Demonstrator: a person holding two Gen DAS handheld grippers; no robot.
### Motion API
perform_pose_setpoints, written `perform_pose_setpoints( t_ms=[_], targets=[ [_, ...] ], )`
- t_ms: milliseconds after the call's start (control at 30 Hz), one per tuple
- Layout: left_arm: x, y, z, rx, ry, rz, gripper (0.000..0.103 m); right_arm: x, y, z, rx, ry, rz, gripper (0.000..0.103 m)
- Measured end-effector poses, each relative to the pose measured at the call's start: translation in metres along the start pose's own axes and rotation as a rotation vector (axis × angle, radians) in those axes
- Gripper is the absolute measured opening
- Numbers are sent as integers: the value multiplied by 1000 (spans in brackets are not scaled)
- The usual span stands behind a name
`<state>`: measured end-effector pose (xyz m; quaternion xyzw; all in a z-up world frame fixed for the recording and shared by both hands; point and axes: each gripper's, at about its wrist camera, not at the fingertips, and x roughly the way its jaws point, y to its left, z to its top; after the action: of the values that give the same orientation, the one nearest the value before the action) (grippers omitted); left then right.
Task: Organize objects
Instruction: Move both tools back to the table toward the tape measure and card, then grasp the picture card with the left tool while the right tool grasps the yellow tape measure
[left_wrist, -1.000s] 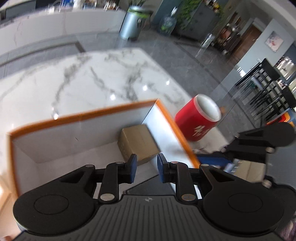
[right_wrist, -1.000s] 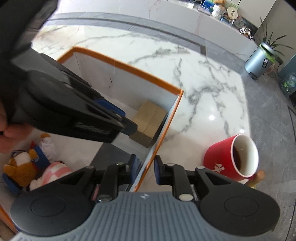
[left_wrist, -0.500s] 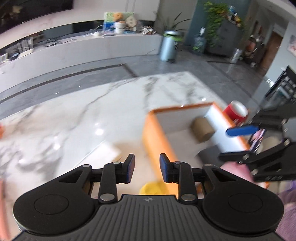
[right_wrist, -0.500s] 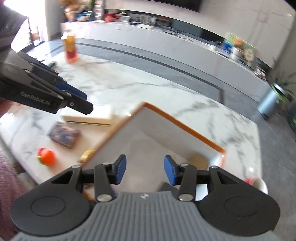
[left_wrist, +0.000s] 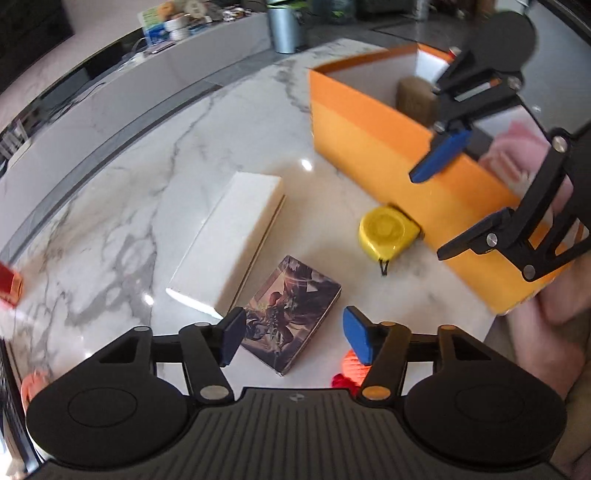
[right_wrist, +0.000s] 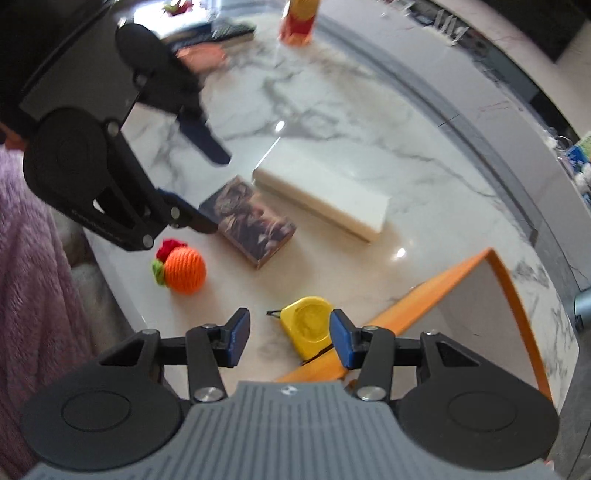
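Observation:
My left gripper (left_wrist: 291, 341) is open and empty, just above a picture-printed card box (left_wrist: 291, 314) lying on the marble table. My right gripper (right_wrist: 288, 338) is open and empty over a yellow tape measure (right_wrist: 308, 325) that lies against the orange bin (right_wrist: 461, 273). In the left wrist view the tape measure (left_wrist: 388, 232) touches the orange bin's wall (left_wrist: 369, 136). A long white box (left_wrist: 232, 236) lies beside the card box. An orange knitted ball (right_wrist: 183, 269) sits near the table's edge. The bin holds a brown box (left_wrist: 415, 96) and a pink plush (left_wrist: 517, 147).
The marble table (left_wrist: 129, 206) ends near me at a dark edge. A red and yellow carton (right_wrist: 299, 18) stands at the far side. A red object (left_wrist: 9, 284) sits at the left edge. A pink blanket (right_wrist: 33, 277) lies beside the table.
Both grippers have swung away from the bin's inside to the table's near side and have opened wide. The red cup is out of view.

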<state>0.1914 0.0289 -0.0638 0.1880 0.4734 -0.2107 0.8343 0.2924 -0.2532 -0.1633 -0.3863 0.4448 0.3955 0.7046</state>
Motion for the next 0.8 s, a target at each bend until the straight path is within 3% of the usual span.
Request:
perform_pose_setpoints(
  t_ms=[100, 400, 600, 800],
  targets=[
    [22, 5, -1, 68, 15, -21, 74, 25, 1, 9, -89, 99, 2, 63],
    [56, 12, 4, 196, 62, -96, 77, 71, -12, 28, -231, 269, 39, 67],
    [71, 16, 4, 212, 109, -137, 81, 96, -14, 28, -271, 362, 34, 67],
    [74, 22, 3, 131, 108, -179, 81, 97, -22, 30, -229, 375, 69, 60]
  ],
)
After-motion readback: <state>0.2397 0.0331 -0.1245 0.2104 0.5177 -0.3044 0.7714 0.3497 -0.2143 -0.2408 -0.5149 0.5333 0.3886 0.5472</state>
